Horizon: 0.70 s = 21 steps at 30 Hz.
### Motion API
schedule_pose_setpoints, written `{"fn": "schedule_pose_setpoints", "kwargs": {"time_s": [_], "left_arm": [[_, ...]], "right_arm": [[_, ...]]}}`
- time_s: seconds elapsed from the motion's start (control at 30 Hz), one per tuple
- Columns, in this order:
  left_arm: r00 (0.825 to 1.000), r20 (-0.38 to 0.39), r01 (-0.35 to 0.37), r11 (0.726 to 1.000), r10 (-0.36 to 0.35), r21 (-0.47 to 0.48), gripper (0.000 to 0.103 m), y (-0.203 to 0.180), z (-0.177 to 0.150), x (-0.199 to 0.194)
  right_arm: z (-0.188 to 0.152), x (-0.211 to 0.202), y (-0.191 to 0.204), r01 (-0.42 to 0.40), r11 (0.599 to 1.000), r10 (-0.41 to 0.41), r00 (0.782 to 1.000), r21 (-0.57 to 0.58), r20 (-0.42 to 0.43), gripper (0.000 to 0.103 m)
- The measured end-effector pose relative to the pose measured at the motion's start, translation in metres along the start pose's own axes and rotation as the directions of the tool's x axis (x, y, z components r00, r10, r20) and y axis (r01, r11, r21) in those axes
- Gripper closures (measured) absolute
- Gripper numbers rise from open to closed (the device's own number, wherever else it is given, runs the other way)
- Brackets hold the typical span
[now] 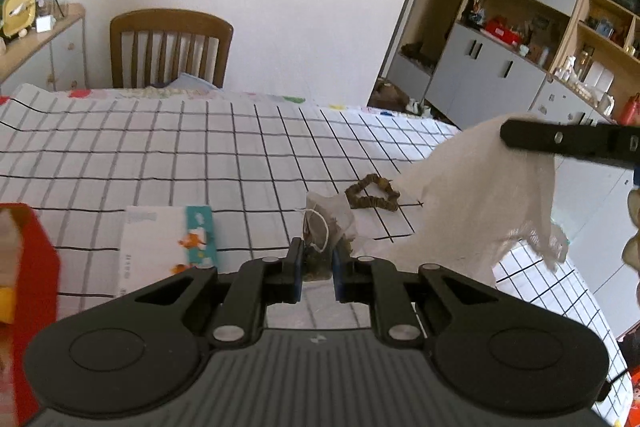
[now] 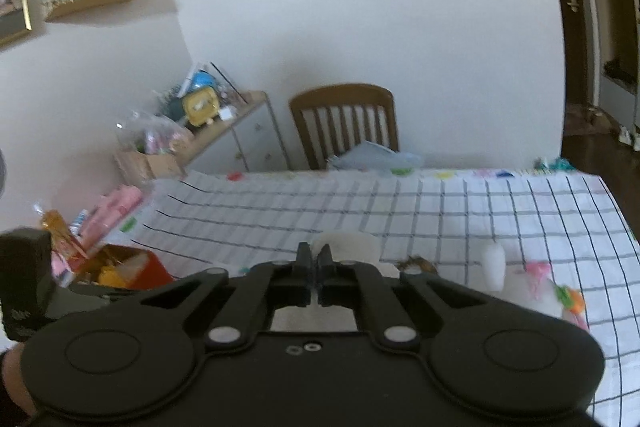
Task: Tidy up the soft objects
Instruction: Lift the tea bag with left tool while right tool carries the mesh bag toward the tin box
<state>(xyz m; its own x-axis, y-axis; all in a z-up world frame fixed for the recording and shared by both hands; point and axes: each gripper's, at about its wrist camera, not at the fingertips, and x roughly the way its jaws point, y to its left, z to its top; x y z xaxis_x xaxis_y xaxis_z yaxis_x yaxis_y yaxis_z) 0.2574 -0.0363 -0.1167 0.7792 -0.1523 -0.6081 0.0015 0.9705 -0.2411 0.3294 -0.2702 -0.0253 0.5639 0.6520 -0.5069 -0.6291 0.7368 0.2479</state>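
Pinching a small mesh sachet (image 1: pixel 320 247), the left gripper (image 1: pixel 316 267) has it clamped between closed pads above the counter (image 1: pixel 160 147). Light and limp, it looks best held by its top. Beyond, the right gripper (image 1: pixel 516 135) grips a floppy white cloth (image 1: pixel 480 195), hanging off its corner.

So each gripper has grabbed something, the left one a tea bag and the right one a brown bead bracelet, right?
Not quite. The left gripper does pinch the tea bag, but the right gripper holds a white cloth. The brown bracelet lies on the checked tablecloth, as the left wrist view shows.
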Motion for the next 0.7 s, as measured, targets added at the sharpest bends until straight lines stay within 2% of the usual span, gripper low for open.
{"fn": "schedule_pose_setpoints", "kwargs": {"time_s": [0.3,0.7], "left_arm": [[0.998,0.054,-0.025,1.0,0.025,0.002,0.089,0.028,0.006,-0.065],[0.989,0.092,-0.115,0.993,0.118,-0.038,0.089,0.09,0.005,-0.14]], "right_arm": [[0.024,-0.016,0.055,-0.095,0.994,0.097,0.995,-0.045,0.036,0.101],[0.033,0.003,0.142,-0.217,0.973,0.219,0.976,-0.076,0.017,0.101]]}}
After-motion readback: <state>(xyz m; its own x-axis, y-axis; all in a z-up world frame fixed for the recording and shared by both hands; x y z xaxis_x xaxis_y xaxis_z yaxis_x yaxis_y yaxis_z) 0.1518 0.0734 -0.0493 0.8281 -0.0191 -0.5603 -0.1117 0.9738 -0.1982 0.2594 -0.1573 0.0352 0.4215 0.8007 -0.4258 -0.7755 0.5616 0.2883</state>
